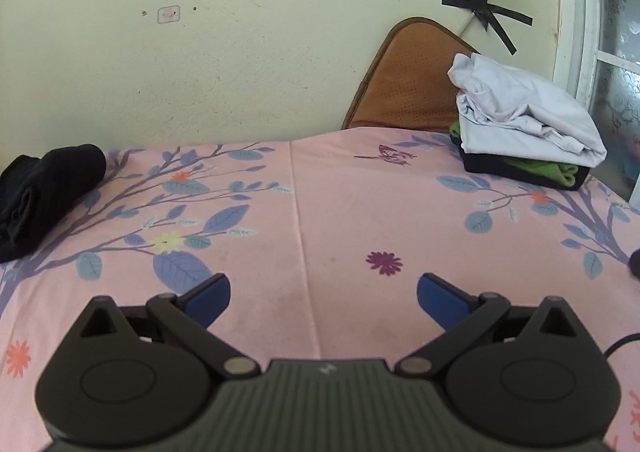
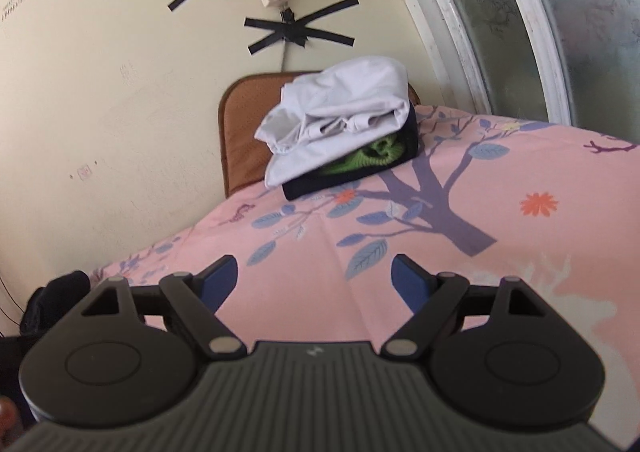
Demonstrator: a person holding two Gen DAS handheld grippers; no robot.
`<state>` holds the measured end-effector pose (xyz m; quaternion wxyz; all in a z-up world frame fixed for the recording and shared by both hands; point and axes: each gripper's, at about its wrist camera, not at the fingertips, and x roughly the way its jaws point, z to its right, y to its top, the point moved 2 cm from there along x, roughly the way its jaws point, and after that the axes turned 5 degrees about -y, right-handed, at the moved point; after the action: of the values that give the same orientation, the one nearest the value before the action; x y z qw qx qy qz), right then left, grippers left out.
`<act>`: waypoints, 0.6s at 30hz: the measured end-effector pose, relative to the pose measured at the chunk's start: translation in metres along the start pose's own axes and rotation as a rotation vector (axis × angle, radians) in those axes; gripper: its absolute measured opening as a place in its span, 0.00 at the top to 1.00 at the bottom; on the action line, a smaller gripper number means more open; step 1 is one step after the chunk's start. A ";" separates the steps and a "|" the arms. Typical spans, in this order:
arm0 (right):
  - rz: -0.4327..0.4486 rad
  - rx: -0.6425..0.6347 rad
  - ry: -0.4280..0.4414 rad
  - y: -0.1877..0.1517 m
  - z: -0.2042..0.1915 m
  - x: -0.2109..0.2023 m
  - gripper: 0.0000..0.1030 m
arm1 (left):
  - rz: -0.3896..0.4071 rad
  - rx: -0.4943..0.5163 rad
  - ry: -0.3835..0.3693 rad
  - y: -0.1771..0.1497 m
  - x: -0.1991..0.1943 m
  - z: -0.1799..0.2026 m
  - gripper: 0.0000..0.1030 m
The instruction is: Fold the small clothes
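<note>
While both your grippers hover over the pink flowered sheet (image 1: 340,211), the left gripper (image 1: 323,292) and right gripper (image 2: 314,278) have their jaws spread wide with nothing between them. The folded stack (image 1: 528,123), white garment on green and black, sits at the far corner by the window (image 2: 520,11). A crumpled black garment (image 1: 44,191) lies far left.

My count: one stack of three folded garments (image 1: 528,131) far right, one loose black garment (image 1: 44,191) far left.
</note>
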<state>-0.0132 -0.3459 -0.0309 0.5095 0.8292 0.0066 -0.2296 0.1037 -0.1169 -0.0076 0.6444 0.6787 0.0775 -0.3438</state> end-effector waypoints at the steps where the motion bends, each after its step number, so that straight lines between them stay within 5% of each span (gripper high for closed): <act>1: -0.003 -0.005 -0.006 -0.003 0.000 0.002 0.16 | -0.004 -0.003 0.004 0.000 0.000 -0.001 0.00; 18: -0.034 0.031 -0.001 -0.010 0.003 0.007 0.16 | 0.016 -0.025 0.008 -0.001 -0.002 -0.005 0.00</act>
<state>-0.0108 -0.3453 -0.0433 0.4926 0.8367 0.0166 -0.2387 0.1034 -0.1118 -0.0078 0.6551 0.6726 0.0789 -0.3349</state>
